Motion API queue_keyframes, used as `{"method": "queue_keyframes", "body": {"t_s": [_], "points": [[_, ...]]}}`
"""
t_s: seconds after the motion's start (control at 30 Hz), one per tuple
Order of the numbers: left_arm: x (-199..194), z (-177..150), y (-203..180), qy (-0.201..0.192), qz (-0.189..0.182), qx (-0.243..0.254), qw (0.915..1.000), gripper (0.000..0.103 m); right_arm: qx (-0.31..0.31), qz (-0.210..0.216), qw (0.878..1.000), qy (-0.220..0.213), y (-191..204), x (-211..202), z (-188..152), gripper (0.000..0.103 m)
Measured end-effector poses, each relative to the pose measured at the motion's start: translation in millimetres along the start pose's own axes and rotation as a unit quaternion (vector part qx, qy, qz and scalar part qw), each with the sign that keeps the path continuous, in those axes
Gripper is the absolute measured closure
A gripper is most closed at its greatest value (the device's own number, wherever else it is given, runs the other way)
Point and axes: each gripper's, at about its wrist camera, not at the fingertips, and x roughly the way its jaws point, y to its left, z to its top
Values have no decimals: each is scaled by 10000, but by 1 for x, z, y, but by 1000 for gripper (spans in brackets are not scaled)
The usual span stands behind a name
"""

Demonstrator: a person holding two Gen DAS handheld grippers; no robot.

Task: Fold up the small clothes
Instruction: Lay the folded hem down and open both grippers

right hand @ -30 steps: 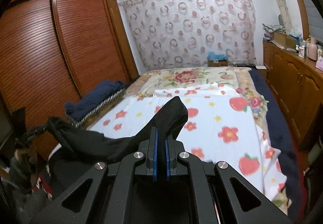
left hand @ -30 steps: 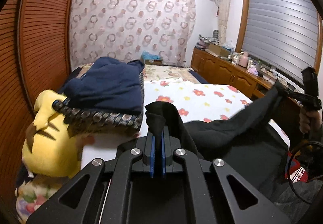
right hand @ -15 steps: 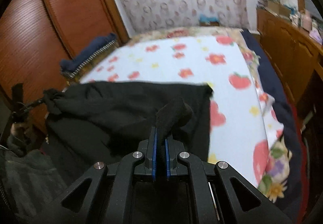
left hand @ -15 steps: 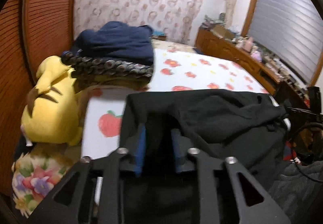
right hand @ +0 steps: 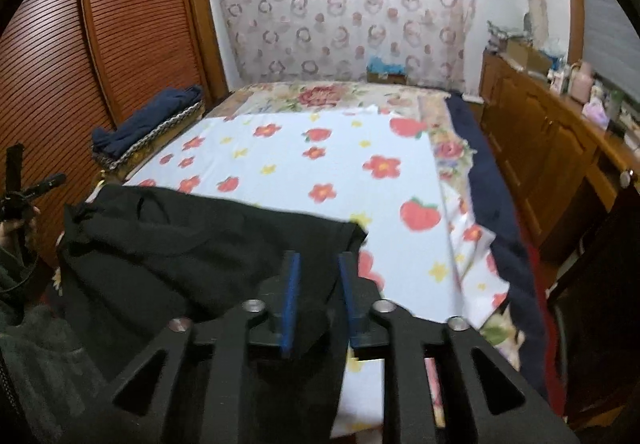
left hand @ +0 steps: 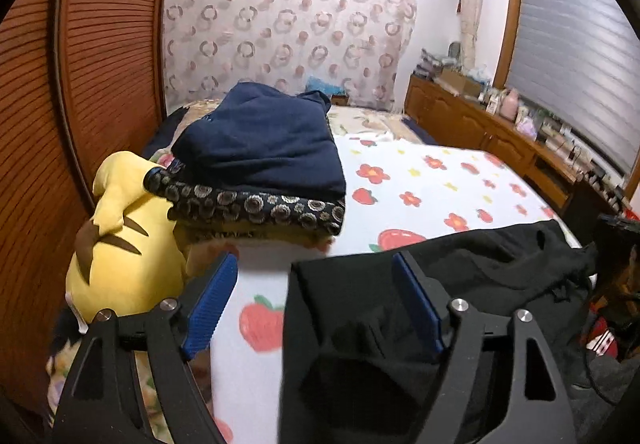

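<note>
The black garment [left hand: 460,284] is laid flat on the bedsheet [left hand: 420,180], nothing is held by the wide-open left gripper [left hand: 316,308] or the part-open right gripper [right hand: 318,296], and an edge is to be gripped next for a fold.

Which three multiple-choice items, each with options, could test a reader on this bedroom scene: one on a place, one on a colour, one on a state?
1. Where does the black garment lie?
A. on the near edge of the floral sheet
B. on the wooden cabinet
C. on the folded pile

2. What colour is the top piece of the folded pile?
A. red
B. navy blue
C. white

3. How stand the left gripper and right gripper?
A. both clamped on cloth
B. only the left open
C. both open

Answers:
1 A, it is spread flat on the sheet by the grippers.
2 B, dark blue cloth lies uppermost.
3 C, each view shows a gap between the blue pads.
</note>
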Motion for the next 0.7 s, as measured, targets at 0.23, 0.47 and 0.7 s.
{"method": "queue_keyframes", "body": {"t_s": [0.23, 0.47, 0.7], "points": [[41, 8, -7, 301, 150, 262, 9991, 23, -98, -70, 9999, 65, 2, 51, 11, 53], [65, 8, -1, 526, 233, 273, 9980, 29, -103, -33, 9986, 509, 5, 102, 13, 52], [70, 3, 8, 729, -13, 77, 9973, 45, -23, -101, 9965, 825, 0, 119, 9, 52]]}}
